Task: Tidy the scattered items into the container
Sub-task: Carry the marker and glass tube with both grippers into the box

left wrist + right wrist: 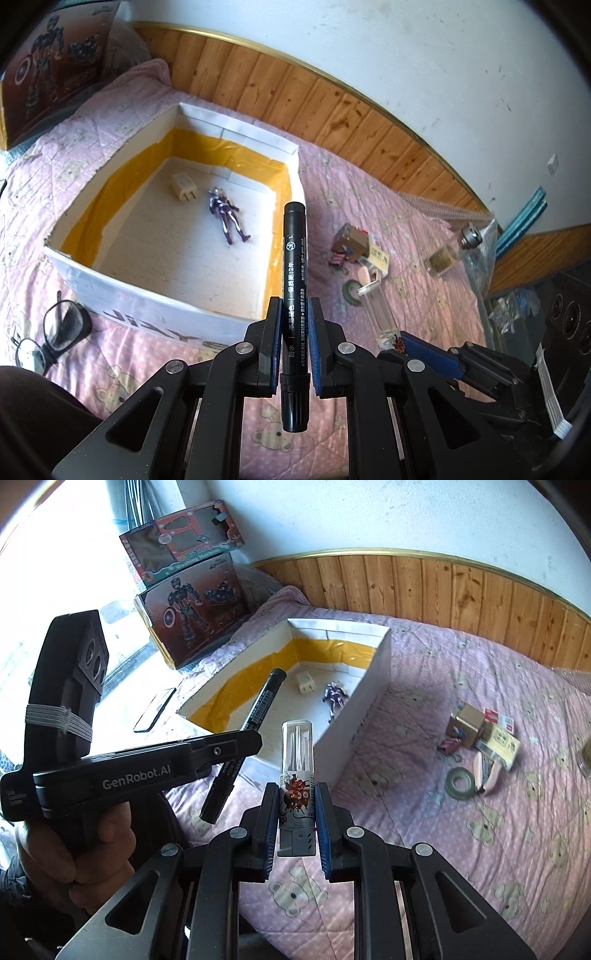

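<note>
left wrist view: the left gripper (293, 314) is clamped on a black marker (294, 266) just short of the white box's (155, 306) near wall. inside the box lie a toy figure (228, 218) and a white plug (183, 186), with bare floor around them. right wrist view: the right gripper (296, 805) pinches a clear tube (297, 753) near the box corner. tape roll (459, 782) and small boxes (469, 722) sit well apart on the pink quilt (424, 849). the glasses (55, 332) are half cut off.

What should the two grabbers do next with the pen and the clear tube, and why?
Probably carry both over the white box and let go. The left gripper is shut on the black marker, the right gripper on the clear tube, and both hang just short of the box.
</note>
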{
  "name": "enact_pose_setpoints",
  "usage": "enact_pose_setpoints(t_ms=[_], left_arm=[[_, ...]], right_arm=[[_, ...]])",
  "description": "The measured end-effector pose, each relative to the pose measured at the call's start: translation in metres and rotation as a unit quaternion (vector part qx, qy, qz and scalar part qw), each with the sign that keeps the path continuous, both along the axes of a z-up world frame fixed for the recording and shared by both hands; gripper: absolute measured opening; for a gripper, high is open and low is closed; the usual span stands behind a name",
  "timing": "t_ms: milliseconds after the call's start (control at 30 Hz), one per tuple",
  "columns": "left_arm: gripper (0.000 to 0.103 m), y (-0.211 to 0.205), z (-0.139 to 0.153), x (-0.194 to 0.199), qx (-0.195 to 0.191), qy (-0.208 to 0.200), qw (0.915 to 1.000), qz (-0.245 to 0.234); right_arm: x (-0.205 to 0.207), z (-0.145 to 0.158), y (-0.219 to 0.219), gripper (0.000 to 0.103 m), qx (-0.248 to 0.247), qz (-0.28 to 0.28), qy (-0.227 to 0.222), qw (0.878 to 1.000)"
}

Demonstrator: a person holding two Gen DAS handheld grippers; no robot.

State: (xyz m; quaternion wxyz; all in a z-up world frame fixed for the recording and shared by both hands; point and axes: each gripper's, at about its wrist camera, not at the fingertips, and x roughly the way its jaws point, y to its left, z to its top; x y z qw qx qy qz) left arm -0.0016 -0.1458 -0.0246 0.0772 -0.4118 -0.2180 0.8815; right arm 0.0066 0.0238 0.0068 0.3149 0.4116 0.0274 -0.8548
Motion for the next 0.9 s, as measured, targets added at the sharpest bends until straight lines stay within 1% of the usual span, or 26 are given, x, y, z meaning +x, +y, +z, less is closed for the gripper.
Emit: enact_pose_setpoints(t_ms=[300, 733, 900], left_arm=[[0.013, -0.03, 0.005, -0.013, 0.008, 0.004, 0.9996, 0.025], [0.013, -0.059, 0.002, -0.036, 0.017, -0.009, 0.9989, 0.043], [0.013, -0.068, 0.003, -0.046, 0.014, -0.009, 0.9987, 0.049]], right_arm=[[-0.014, 0.011, -0.029, 0.02, 0.001, 0.022, 0.006, 1.0], [-0.037, 0.01, -0.063, 0.02, 0.003, 0.04, -0.003, 0.999], [-0.047, 0.007, -0.074, 0.02, 0.006, 0.044, -0.006, 0.999]])
